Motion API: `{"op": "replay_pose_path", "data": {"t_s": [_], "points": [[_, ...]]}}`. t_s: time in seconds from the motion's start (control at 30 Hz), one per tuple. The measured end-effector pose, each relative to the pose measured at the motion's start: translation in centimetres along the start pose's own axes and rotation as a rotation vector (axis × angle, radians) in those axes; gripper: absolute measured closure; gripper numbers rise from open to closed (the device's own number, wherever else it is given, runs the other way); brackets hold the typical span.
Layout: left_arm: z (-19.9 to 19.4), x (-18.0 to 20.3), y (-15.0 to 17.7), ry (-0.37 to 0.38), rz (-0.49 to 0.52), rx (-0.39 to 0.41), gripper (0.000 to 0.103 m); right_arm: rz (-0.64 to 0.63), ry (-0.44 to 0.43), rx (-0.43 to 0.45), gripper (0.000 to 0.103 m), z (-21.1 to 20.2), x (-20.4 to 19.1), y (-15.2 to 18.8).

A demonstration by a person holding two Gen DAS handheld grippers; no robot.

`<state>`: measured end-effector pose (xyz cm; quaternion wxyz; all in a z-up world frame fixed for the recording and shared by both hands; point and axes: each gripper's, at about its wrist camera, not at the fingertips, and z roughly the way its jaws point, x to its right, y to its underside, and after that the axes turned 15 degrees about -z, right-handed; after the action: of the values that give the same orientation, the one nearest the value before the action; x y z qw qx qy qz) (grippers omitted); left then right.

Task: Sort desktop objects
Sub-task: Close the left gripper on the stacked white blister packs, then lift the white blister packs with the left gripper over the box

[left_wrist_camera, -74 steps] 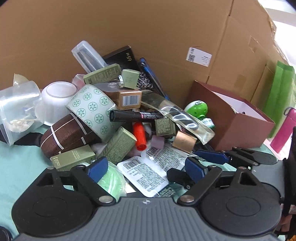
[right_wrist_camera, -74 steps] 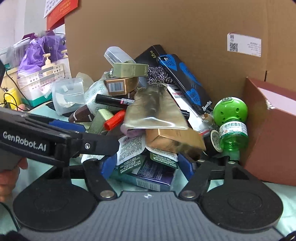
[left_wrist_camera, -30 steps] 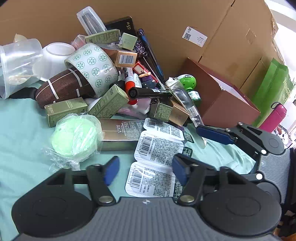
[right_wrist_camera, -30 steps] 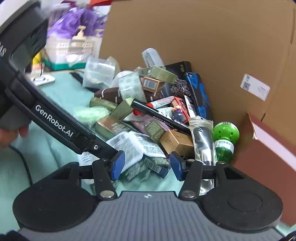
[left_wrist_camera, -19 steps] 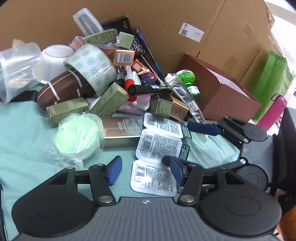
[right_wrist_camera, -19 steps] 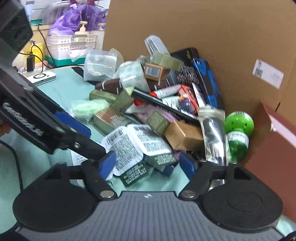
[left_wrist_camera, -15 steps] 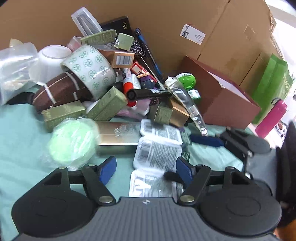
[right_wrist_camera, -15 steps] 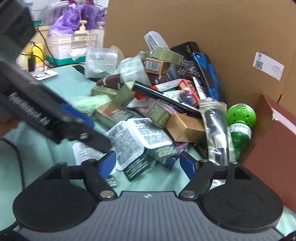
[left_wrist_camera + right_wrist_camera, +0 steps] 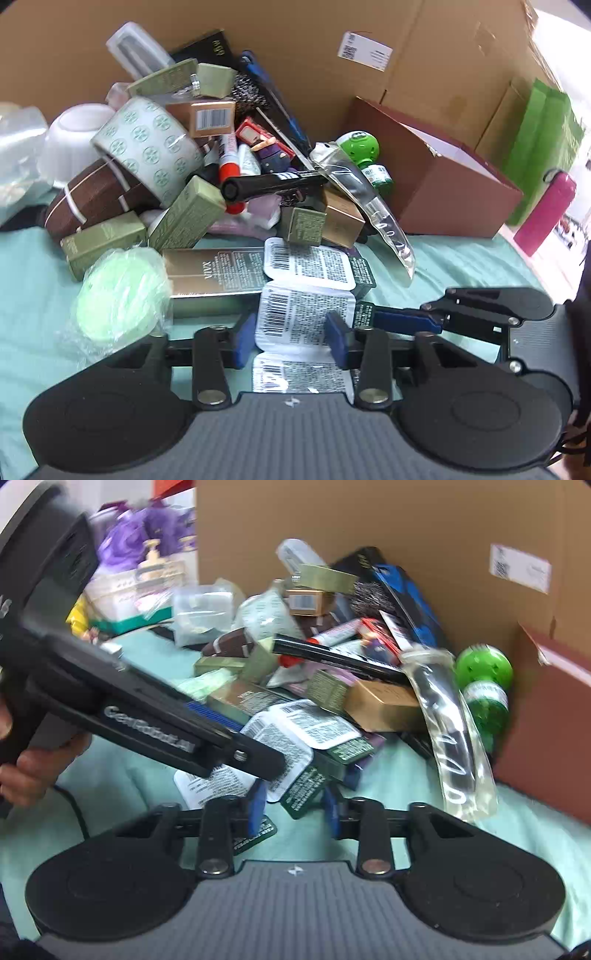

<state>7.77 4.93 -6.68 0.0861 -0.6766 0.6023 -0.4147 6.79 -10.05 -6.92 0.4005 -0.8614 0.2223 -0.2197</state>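
Observation:
A heap of small items lies on the teal cloth against a cardboard wall (image 9: pixel 295 44). It holds a patterned tape roll (image 9: pixel 147 144), a black marker (image 9: pixel 273 182), green boxes (image 9: pixel 188 218), a gold box (image 9: pixel 218 275) and a green bottle (image 9: pixel 364 155). My left gripper (image 9: pixel 291 334) is open, its blue pads either side of a strip of white barcode packets (image 9: pixel 306 308), not closed on it. My right gripper (image 9: pixel 293 810) is open above the dark green sachets (image 9: pixel 304 788) at the heap's near edge. The left gripper's body (image 9: pixel 147 709) crosses the right wrist view.
A brown open box (image 9: pixel 443 184) stands right of the heap, with a green bag (image 9: pixel 543 147) and a pink bottle (image 9: pixel 546 212) beyond it. A wrapped green disc (image 9: pixel 118 295) lies front left. A white bowl (image 9: pixel 74 136) and a clear tub (image 9: pixel 18 147) sit far left.
Both grippers pulled back from deep in the heap, then came forward and low again. Both jaw gaps have narrowed; the left pads now flank the white packet strip.

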Motion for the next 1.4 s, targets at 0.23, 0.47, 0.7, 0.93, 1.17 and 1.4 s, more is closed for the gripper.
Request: {"op": "replay_pose_path", "data": {"t_s": [0.23,0.47,0.7,0.93,1.17,1.4], "points": [[0.1,0.6,0.2,-0.025,0.013,0.014,0.071,0.146,-0.011,0.019,0.078,0.4,1.6,0.5],[-1.0,0.8,1.1,0.007,-0.022,0.004,0.090,0.113,0.058,0.075,0.099,-1.7,0.7,0.5],[-3.3,2.7,1.1,0.044,-0.013,0.057,0.090,0.098,0.101,0.108,0.101,-4.0,0.7,0.2],[-5.3,6.5,-0.6,0.122,0.084,0.145,0.091,0.074,0.185,0.203,0.101,-8.2,1.4,-0.7],[-3.3,11.1,-5.0,0.201,0.179,0.222,0.091,0.086,0.339,0.290,0.101,-10.3,6.1,-2.5],[0.3,15.7,-9.5,0.265,0.203,0.256,0.090,0.077,0.501,0.333,0.101,-10.8,11.6,-4.2]]}}
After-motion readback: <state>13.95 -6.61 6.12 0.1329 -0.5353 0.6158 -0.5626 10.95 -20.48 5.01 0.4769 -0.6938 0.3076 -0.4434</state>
